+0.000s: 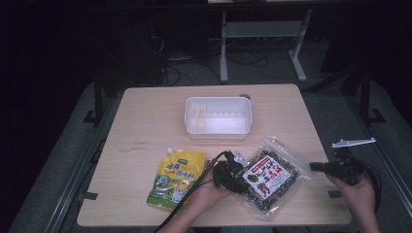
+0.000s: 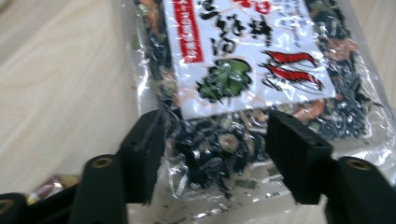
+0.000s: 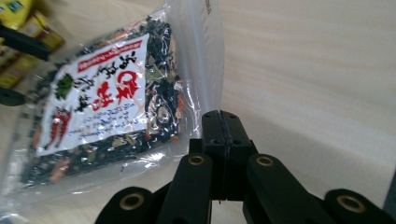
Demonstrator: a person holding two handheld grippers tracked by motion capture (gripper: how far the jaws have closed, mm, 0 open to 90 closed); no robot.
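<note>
A clear bag of dark dried food with a white and red label (image 1: 272, 177) (image 2: 243, 56) (image 3: 107, 98) lies flat on the wooden table (image 1: 145, 121), at the front right of centre. My left gripper (image 1: 241, 175) (image 2: 217, 149) is at the bag's left end. Its jaws stand apart over the bag's end, with the dark contents showing between them. My right gripper (image 1: 312, 166) (image 3: 222, 122) is shut, its tips right at the bag's clear right edge. I cannot tell whether any film is caught between them.
A yellow pouch with a spout (image 1: 177, 179) (image 3: 18, 9) lies just left of the left hand. An empty white rectangular tub (image 1: 218, 133) stands in the middle of the table, behind the bag. The table's right edge runs close to the right hand.
</note>
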